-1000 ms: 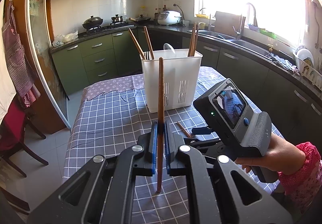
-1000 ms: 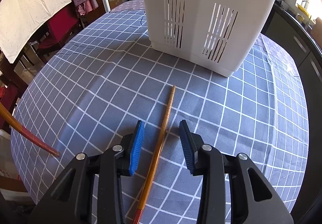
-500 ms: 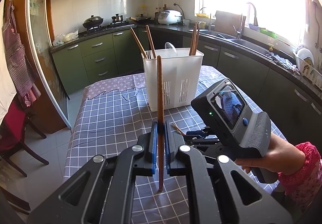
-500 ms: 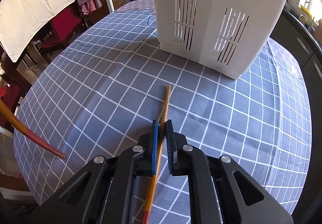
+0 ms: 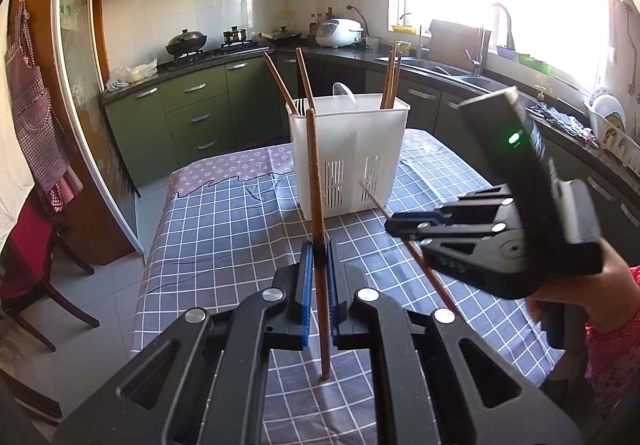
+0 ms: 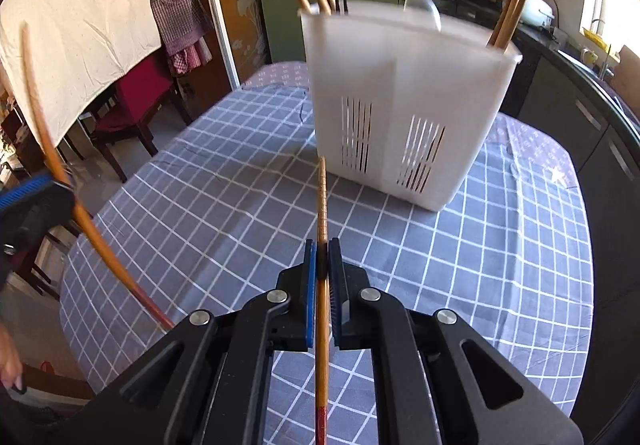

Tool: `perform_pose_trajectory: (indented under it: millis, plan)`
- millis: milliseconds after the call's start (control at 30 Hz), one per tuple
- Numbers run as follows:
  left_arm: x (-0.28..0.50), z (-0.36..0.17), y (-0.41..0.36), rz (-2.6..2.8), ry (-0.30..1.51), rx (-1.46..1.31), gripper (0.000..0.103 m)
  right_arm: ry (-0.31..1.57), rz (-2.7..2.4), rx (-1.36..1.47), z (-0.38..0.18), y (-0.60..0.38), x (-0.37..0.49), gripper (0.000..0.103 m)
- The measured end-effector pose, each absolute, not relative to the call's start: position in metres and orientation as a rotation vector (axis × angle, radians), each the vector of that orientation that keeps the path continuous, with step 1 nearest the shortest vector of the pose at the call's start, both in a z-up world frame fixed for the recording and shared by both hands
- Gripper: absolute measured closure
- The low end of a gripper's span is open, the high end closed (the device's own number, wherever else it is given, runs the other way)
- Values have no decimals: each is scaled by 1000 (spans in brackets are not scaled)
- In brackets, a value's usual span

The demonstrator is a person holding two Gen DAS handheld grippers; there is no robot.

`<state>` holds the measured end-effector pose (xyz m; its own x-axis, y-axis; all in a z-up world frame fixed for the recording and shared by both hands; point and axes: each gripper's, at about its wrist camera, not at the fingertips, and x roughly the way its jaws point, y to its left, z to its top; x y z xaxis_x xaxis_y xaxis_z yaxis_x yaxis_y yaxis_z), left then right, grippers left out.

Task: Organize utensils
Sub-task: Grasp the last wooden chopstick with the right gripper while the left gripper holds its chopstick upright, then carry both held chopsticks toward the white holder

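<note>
A white slotted utensil holder (image 5: 347, 153) (image 6: 404, 101) stands on the checked tablecloth (image 5: 224, 229), with several chopsticks and a spoon sticking out of it. My left gripper (image 5: 319, 247) is shut on a dark brown chopstick (image 5: 316, 181) that stands nearly upright, its lower tip close to the cloth. My right gripper (image 6: 322, 249) is shut on a lighter orange-brown chopstick (image 6: 322, 205), lifted off the cloth and pointing toward the holder. In the left wrist view the right gripper (image 5: 390, 225) hovers at the right, the chopstick (image 5: 374, 201) slanting through it. The left gripper's chopstick (image 6: 60, 169) shows at the far left of the right wrist view.
Green kitchen cabinets (image 5: 192, 117) and a counter with a sink (image 5: 452, 69) run behind and to the right of the table. Red chairs (image 6: 132, 101) stand off the table's left side. A hand in a pink sleeve (image 5: 592, 305) holds the right gripper.
The right gripper shut on the orange-brown chopstick that lay on the cloth and lifted it up. The left gripper kept still with its chopstick.
</note>
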<state>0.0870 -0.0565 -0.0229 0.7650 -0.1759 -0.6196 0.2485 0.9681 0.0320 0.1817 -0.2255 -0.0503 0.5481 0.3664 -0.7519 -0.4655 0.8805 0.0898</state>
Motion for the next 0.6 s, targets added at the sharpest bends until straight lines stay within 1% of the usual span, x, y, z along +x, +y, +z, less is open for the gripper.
perform_pose_trajectory:
  millis: [167, 300, 600]
  plan:
    - [87, -22, -54, -228, 662, 114, 96, 741, 479, -77, -3, -255, 159, 96]
    - [87, -22, -54, -229, 662, 114, 96, 676, 459, -54, 16, -277, 135, 96]
    - [88, -21, -56, -243, 670, 118, 96, 666, 461, -35, 17, -293, 107, 96]
